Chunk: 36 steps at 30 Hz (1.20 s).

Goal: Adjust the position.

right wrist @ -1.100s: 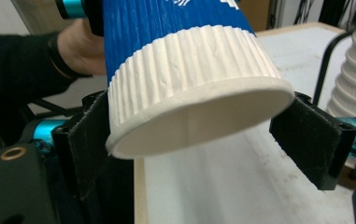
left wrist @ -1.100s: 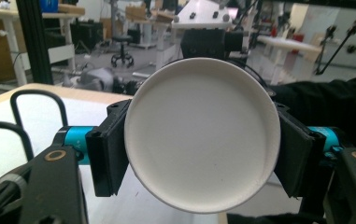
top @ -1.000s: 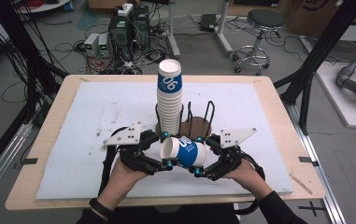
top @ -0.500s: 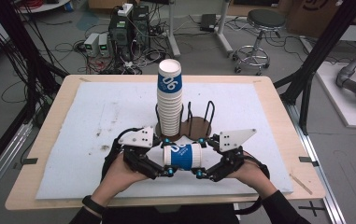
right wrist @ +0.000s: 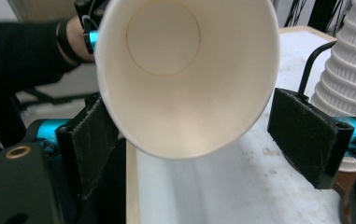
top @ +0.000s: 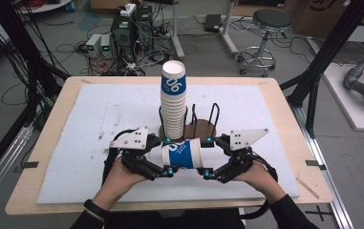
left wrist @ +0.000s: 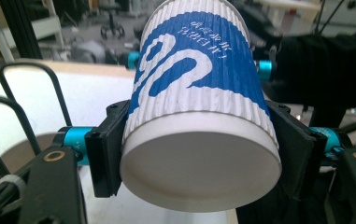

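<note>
A white paper cup (top: 182, 153) with blue print lies level in the air between both grippers, near the table's front edge. My left gripper (top: 168, 155) is shut on its base end. In the left gripper view both pads (left wrist: 105, 149) press the ribbed cup (left wrist: 199, 93) from either side. My right gripper (top: 207, 157) stands open around the mouth end, and its jaws have just been opening. In the right gripper view the cup's open mouth (right wrist: 185, 70) faces me, and the right pad (right wrist: 306, 135) stands clear of the rim.
A tall stack of the same cups (top: 174, 102) stands in a round holder with black wire loops (top: 213, 117) just behind the grippers. The stack (right wrist: 353, 70) is close on the right in the right gripper view. A white mat (top: 98, 114) covers the wooden table.
The cup has turned from a slant to lying level between the two grippers. Both hands stay near the front edge.
</note>
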### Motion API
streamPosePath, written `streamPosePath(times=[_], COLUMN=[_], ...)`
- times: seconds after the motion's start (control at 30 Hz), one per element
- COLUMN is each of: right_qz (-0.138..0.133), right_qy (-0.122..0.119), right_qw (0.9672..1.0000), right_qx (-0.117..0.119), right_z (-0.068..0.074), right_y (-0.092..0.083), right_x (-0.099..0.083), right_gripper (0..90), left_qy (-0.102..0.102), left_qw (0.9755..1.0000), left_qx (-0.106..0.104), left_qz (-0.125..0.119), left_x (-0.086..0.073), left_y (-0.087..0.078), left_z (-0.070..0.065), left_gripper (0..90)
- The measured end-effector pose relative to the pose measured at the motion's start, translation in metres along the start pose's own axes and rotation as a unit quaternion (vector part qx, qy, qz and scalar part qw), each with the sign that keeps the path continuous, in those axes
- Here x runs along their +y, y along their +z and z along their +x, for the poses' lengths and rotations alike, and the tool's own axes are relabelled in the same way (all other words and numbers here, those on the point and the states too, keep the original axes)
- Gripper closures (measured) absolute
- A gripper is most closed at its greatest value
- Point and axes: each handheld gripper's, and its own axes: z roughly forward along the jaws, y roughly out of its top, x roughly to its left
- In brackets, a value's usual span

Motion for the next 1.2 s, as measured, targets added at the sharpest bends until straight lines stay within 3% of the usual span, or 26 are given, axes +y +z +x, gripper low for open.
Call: streamPosePath(times=[0.17, 0.3, 0.4, 0.5, 0.6, 0.63, 0.77, 0.87, 0.93, 1.0, 1.07, 1.2], right_qz=[-0.024, -0.021, 0.0, 0.026, 0.063, 0.087, 0.115, 0.127, 0.124, 0.115, 0.093, 0.04], right_qy=[0.024, 0.014, 0.0, -0.025, -0.052, -0.058, -0.077, -0.086, -0.092, -0.086, -0.07, -0.049], right_qw=[0.9993, 0.9996, 0.9999, 0.9993, 0.9965, 0.9944, 0.9902, 0.988, 0.9879, 0.9895, 0.9931, 0.998], right_qx=[0.017, 0.017, 0.015, 0.001, -0.016, -0.015, -0.018, -0.015, -0.015, -0.015, -0.011, -0.005], right_z=[0.002, 0.003, 0.002, 0.004, 0.006, 0.008, 0.012, 0.015, 0.017, 0.016, 0.014, 0.01], right_y=[0.005, 0.006, 0.006, 0.007, 0.008, 0.009, 0.01, 0.013, 0.015, 0.014, 0.011, 0.003], right_x=[0.0, 0.0, 0.0, 0.001, 0.003, 0.004, 0.007, 0.008, 0.008, 0.009, 0.01, 0.012], right_gripper=[17.1, 20.6, 22.5, 22.7, 22.6, 22.6, 22.5, 21.7, 18.8, 17.5, 17.3, 17.3], left_qy=[-0.002, -0.001, 0.001, 0.01, 0.028, 0.031, 0.043, 0.051, 0.054, 0.055, 0.058, 0.048], left_qw=[1.0, 0.9993, 0.9975, 0.9937, 0.9866, 0.9855, 0.979, 0.9757, 0.9771, 0.9823, 0.9872, 0.9928], left_qx=[-0.008, -0.011, -0.009, 0.005, 0.015, 0.014, 0.015, 0.009, 0.006, 0.006, 0.008, 0.01], left_qz=[0.002, 0.036, 0.071, 0.112, 0.16, 0.166, 0.199, 0.213, 0.206, 0.179, 0.148, 0.109], left_x=[-0.002, -0.004, -0.003, -0.002, 0.0, 0.0, -0.004, -0.007, -0.009, -0.011, -0.011, -0.01], left_y=[0.004, 0.01, 0.014, 0.017, 0.022, 0.023, 0.034, 0.04, 0.041, 0.037, 0.032, 0.029], left_z=[-0.001, -0.002, -0.002, -0.004, -0.007, -0.008, -0.012, -0.013, -0.013, -0.011, -0.01, -0.009], left_gripper=[29.3, 29.5, 29.2, 25.7, 24.3, 23.2, 22.9, 27.0, 29.1, 29.2, 29.4, 29.6])
